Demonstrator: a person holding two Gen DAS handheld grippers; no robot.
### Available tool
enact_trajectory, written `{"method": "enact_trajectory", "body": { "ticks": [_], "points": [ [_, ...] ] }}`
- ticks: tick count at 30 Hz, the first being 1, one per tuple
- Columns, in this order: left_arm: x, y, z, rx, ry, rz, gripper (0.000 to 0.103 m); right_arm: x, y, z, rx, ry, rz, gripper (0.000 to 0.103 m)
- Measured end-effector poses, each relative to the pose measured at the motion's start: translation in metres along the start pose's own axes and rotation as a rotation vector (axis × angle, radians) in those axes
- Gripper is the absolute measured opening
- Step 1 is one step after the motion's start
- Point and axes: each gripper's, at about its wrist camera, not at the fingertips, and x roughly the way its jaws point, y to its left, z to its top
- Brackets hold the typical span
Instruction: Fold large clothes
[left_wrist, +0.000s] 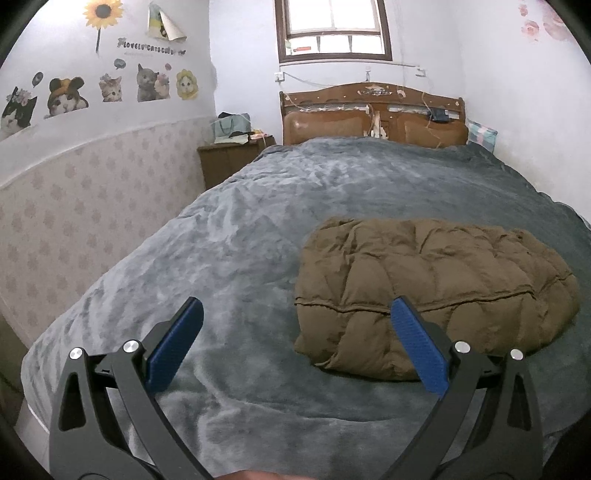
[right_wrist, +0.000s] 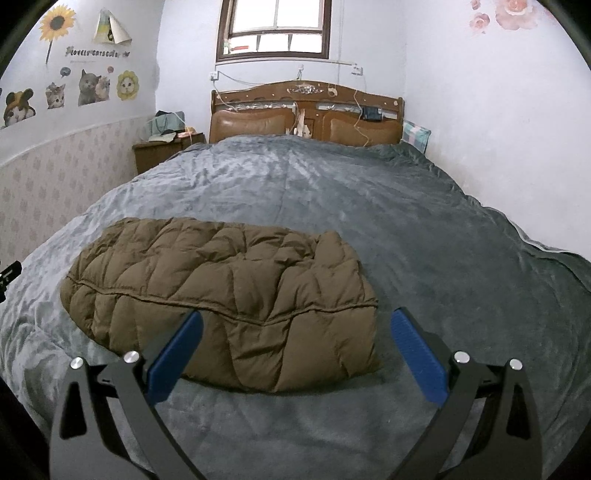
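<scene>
Brown quilted jacket (left_wrist: 436, 295) sits folded into a compact bundle on the near end of the bed, on the grey blanket (left_wrist: 258, 229), a seam line running across its front. Left claw (left_wrist: 297, 345) spread wide, nothing between the blue pads (left_wrist: 177, 343); it hovers over the blanket with the bundle ahead and to its right, right pad overlapping the bundle's near-left edge in view, contact not clear. Right claw (right_wrist: 295, 356) also spread wide and empty, hanging above the bundle's near-right corner. No containers on the bed itself. Blanket is rumpled but bare beyond the jacket. Further back: wooden headboard (right_wrist: 306, 114) with padded panels and cables draped over it, a checked pillow (right_wrist: 415, 134) wedged at the right corner. Nightstand (right_wrist: 162, 151) left of the headboard carries a green bag (right_wrist: 166, 123) and small clutter, contents not legible. Window (right_wrist: 275, 29) above, cat stickers (right_wrist: 92, 88) on the left wall.
</scene>
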Motion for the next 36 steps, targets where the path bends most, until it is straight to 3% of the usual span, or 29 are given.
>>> {"method": "enact_trajectory", "body": {
  "ticks": [36],
  "points": [
    [0.0057, -0.0003, 0.0018, -0.006, 0.008, 0.007, 0.100, 0.0018, -0.0037, -0.0020, -0.001, -0.004, 0.010, 0.101]
  ]
}}
